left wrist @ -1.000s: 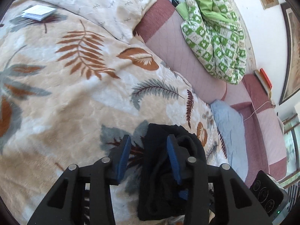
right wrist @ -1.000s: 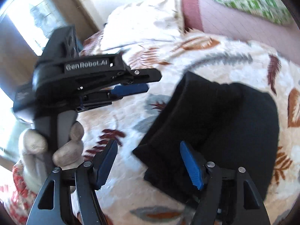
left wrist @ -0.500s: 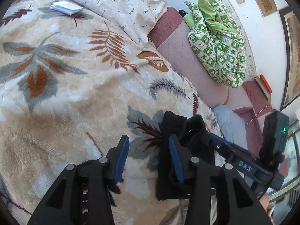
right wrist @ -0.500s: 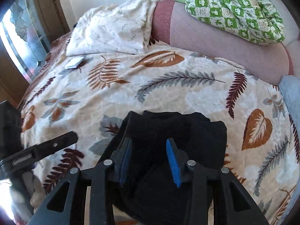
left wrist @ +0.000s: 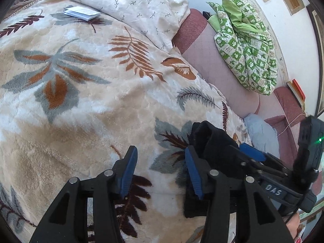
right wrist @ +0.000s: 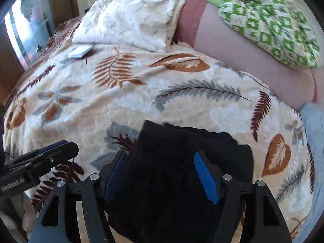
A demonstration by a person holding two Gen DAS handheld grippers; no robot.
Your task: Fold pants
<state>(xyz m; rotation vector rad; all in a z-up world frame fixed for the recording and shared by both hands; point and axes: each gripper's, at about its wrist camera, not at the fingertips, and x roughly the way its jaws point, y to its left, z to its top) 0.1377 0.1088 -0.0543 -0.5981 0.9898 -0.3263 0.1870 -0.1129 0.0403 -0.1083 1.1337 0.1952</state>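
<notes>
The black pants [right wrist: 182,172] lie folded into a compact bundle on the leaf-patterned blanket [right wrist: 121,105]. In the left wrist view the pants [left wrist: 210,141] sit just right of my left gripper [left wrist: 160,168], which is open and empty over the blanket [left wrist: 81,101]. My right gripper [right wrist: 162,174] is open, its blue pads straddling the top of the bundle without pinching it. The right gripper also shows in the left wrist view [left wrist: 263,162], resting over the pants. The left gripper shows at the left edge of the right wrist view [right wrist: 40,162].
A cream pillow [left wrist: 131,6] and a small white booklet [left wrist: 81,12] lie at the far end of the bed. A pink headboard [left wrist: 218,66] carries a green patterned quilt [left wrist: 247,46]. A light blue pillow [left wrist: 261,133] lies right of the pants.
My left gripper has drawn left, off the pants, onto bare blanket. My right gripper swung over the bundle and now straddles it, jaws wider than half a second ago.
</notes>
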